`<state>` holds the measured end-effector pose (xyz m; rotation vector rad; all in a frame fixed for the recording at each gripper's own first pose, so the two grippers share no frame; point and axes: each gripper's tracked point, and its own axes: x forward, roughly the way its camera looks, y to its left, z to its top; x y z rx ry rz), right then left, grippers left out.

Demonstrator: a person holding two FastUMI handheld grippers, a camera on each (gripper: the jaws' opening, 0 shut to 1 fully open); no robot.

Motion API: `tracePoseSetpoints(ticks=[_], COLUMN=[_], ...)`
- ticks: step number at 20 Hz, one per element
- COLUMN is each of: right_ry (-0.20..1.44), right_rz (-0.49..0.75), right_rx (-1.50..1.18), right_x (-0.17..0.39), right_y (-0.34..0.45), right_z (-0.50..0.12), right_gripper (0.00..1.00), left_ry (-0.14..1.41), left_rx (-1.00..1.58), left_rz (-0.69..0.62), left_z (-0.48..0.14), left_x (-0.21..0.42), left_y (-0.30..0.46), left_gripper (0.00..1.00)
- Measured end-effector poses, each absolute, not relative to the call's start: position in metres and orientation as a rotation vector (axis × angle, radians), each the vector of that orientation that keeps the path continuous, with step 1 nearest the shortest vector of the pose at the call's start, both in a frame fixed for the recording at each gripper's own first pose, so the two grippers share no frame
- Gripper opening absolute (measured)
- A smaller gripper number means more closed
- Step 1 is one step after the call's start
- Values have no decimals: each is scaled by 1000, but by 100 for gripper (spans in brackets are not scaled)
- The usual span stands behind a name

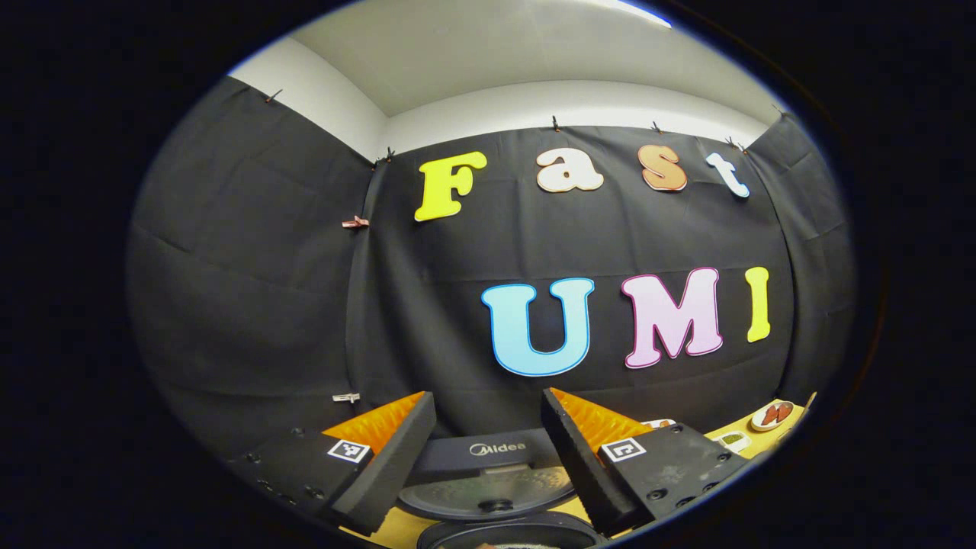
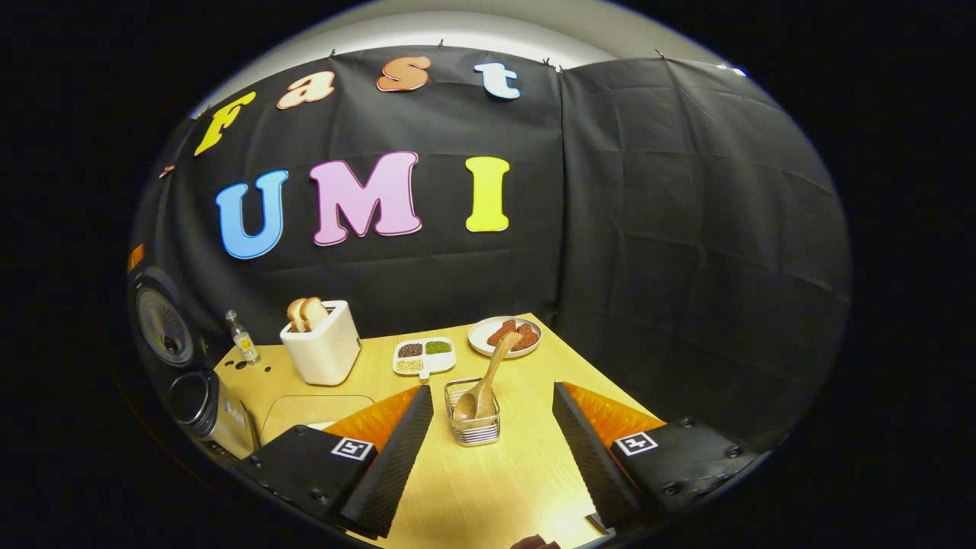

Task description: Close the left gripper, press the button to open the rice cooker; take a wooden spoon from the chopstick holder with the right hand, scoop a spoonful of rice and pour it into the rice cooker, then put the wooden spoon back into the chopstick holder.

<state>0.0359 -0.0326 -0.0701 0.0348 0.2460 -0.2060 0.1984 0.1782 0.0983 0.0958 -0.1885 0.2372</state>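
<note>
In the left gripper view my left gripper [image 1: 486, 398] is open, its fingers spread either side of the dark rice cooker [image 1: 496, 451]. The cooker stands close below with its lid raised, and the lid's round inner plate [image 1: 488, 492] faces me above the pot rim [image 1: 507, 535]. My right gripper [image 2: 492, 390] is also open and holds nothing. It hangs above the table, short of the wire chopstick holder [image 2: 474, 427]. The wooden spoon [image 2: 492, 366] stands in that holder, bowl down, handle leaning away to the right. The rice cooker [image 2: 200, 400] is at the far left, lid [image 2: 162, 326] up.
On the wooden table [image 2: 488, 488] stand a white toaster with bread [image 2: 322, 351], a small bottle [image 2: 242, 337], a divided dish of grains [image 2: 425, 355] and a plate of red food [image 2: 505, 335]. The same plate [image 1: 772, 414] lies far right of the left gripper.
</note>
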Motion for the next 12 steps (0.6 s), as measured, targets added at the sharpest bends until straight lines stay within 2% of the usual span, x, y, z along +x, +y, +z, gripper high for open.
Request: tracePoseSetpoints(ticks=[3, 6, 8, 12], right_ry=[248, 238, 246, 253], right_rz=[-207, -198, -156, -44], right_rx=[34, 7, -1, 3], right_x=[9, -1, 2, 25], right_y=[-22, -17, -9, 2], right_z=[-65, -54, -53, -55], right_gripper=[99, 99, 98, 99], left_ry=[-148, -106, -66, 50], left_rx=[94, 95, 91, 36], left_rz=[210, 236, 246, 265], left_z=[85, 76, 69, 49], left_x=[220, 223, 213, 179], left_y=[180, 182, 177, 161], left_gripper=[94, 94, 100, 99])
